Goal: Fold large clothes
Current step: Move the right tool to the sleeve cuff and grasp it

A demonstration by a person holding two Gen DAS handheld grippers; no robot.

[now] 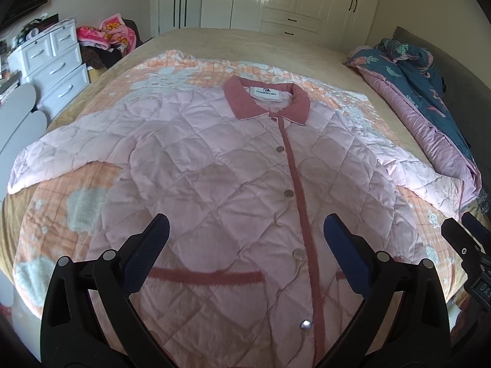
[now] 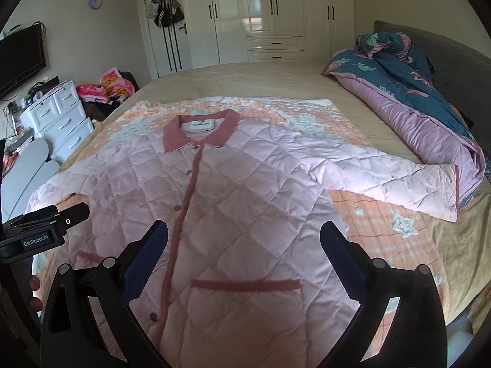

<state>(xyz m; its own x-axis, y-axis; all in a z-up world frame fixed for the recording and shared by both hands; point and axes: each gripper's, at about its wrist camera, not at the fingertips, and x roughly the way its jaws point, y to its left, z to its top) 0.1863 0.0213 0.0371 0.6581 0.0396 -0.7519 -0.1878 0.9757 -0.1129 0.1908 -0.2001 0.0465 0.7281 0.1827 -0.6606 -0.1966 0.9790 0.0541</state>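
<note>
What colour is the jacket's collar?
Dusty rose collar on the pale pink jacket; clearest in the left wrist view.

Open air lies above the jacket [image 1: 233,184], spread flat on the bed [image 2: 260,76]. At frame right a bunched quilt [image 2: 414,98] blocks the bed's edge, touching one sleeve. At left, drawers [image 1: 58,70] stand beside the bed. The bed's far end is bare.

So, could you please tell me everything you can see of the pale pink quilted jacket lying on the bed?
The pale pink quilted jacket lies flat, front up and buttoned, on an orange-and-white checked blanket over the bed. It looks padded, with diamond stitching, a darker rose collar around a white label, a rose placket with round buttons and two rose-trimmed pockets. Both sleeves are spread outward; one cuff reaches a purple quilt. Neither open gripper touches it.
</note>
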